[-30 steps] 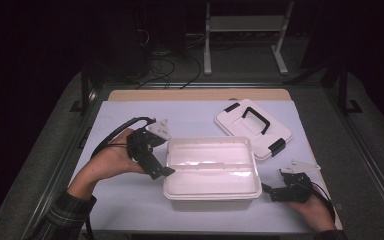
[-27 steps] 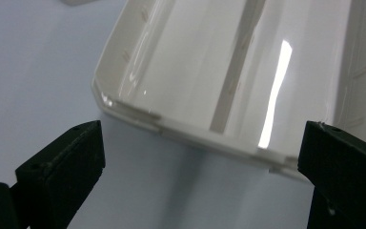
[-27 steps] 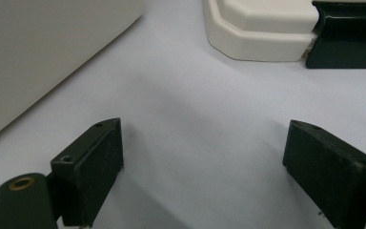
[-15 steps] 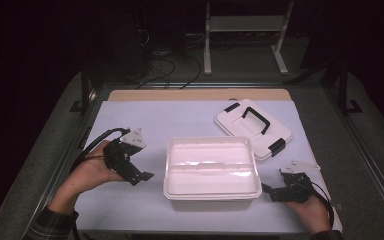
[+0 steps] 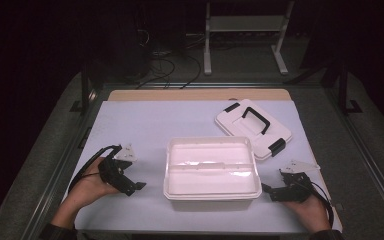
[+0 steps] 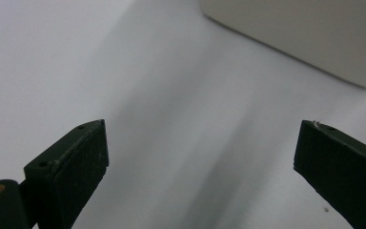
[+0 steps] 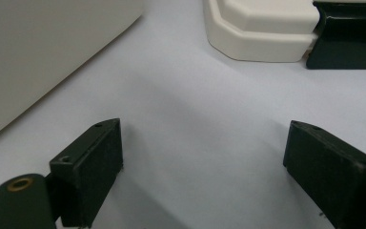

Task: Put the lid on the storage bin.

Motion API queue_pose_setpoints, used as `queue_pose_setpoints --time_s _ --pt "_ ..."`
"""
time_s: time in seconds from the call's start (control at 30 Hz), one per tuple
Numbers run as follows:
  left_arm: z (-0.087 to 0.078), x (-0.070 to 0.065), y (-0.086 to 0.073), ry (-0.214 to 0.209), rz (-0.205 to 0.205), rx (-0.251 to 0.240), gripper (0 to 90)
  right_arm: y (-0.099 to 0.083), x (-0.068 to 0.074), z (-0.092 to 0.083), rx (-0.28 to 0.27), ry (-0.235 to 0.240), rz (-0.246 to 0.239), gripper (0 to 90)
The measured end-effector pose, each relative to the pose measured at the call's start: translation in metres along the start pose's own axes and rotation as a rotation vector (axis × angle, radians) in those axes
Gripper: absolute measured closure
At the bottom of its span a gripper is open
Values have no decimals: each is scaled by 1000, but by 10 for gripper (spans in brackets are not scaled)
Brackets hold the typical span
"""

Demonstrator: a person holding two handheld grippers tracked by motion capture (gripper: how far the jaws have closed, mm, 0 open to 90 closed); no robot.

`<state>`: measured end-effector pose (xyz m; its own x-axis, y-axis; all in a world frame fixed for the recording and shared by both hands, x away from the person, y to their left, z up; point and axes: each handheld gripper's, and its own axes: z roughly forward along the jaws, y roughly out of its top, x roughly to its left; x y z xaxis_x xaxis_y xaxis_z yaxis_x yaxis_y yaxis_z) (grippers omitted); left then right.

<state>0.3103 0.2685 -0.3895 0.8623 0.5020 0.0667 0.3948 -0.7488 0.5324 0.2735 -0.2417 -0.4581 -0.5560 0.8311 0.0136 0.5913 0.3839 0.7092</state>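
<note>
A white open box stands in the middle of the white table mat; I see nothing inside it. Its lid, with a black handle and black latches, lies flat behind it to the right. My left gripper is low over the mat left of the box, apart from it, jaws open and empty. In the left gripper view the left gripper faces bare mat, with the box corner at upper right. My right gripper rests at the box's front right corner, open and empty. In the right gripper view the right gripper has the box wall to its left and the lid ahead.
The mat lies on a table with a wooden strip along the far edge and dark rails at both sides. One black latch of the lid sticks out toward my right gripper. Bare mat stretches behind and left of the box.
My left hand has drawn its gripper away from the box's left rim, moving left and down toward the mat. The right gripper, box and lid have stayed put.
</note>
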Motion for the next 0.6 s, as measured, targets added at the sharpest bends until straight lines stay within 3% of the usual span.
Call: queue_pose_setpoints --time_s 0.6 --pt "31 -4 -30 -3 -19 -43 22 9 0 -2 48 7 -15 134"
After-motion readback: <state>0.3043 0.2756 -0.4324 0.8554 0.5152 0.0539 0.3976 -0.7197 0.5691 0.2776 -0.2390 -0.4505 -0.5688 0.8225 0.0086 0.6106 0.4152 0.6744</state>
